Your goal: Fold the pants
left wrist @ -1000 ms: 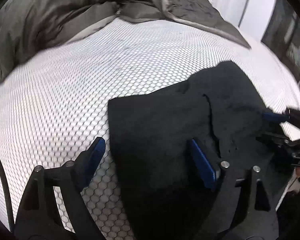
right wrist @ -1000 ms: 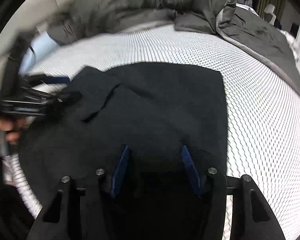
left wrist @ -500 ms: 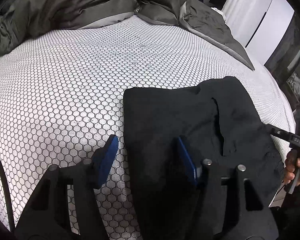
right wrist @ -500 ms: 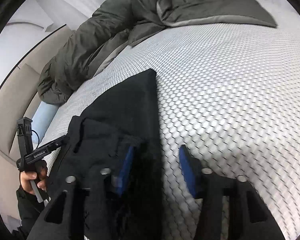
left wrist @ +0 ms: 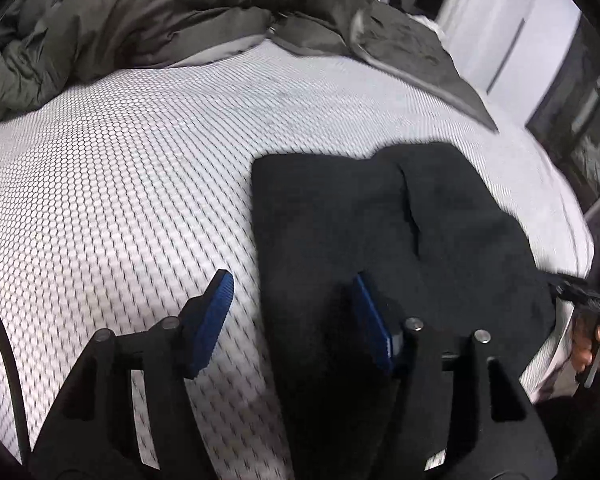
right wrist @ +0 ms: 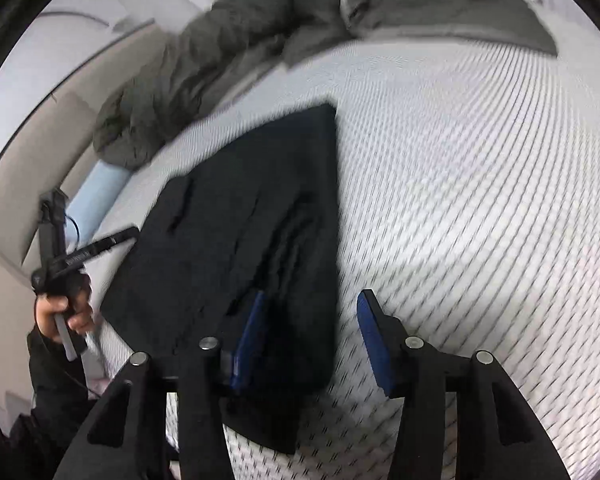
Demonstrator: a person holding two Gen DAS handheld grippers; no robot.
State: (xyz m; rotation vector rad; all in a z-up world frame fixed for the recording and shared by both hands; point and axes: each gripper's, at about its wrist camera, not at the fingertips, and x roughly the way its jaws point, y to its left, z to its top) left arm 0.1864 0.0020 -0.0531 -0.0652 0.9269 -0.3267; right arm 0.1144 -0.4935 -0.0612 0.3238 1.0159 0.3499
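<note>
Now black pants (left wrist: 380, 240) lie folded flat near mattress (left wrist: 120, 200) front edge. Left gripper (left wrist: 292, 300) half open, straddling pants' left edge, gripping nothing. Right gripper (right wrist: 312, 320) opening, straddling right edge, holding nothing. Wide bare mattress beyond; grey duvet (left wrist: 140, 20) bunched at far edge.

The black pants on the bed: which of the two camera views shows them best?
The left wrist view: the folded black pants lie nearly whole and fairly sharp on the honeycomb-patterned bed cover. The right wrist view shows the pants slanted and blurred, their near end partly hidden behind a gripper finger.
</note>
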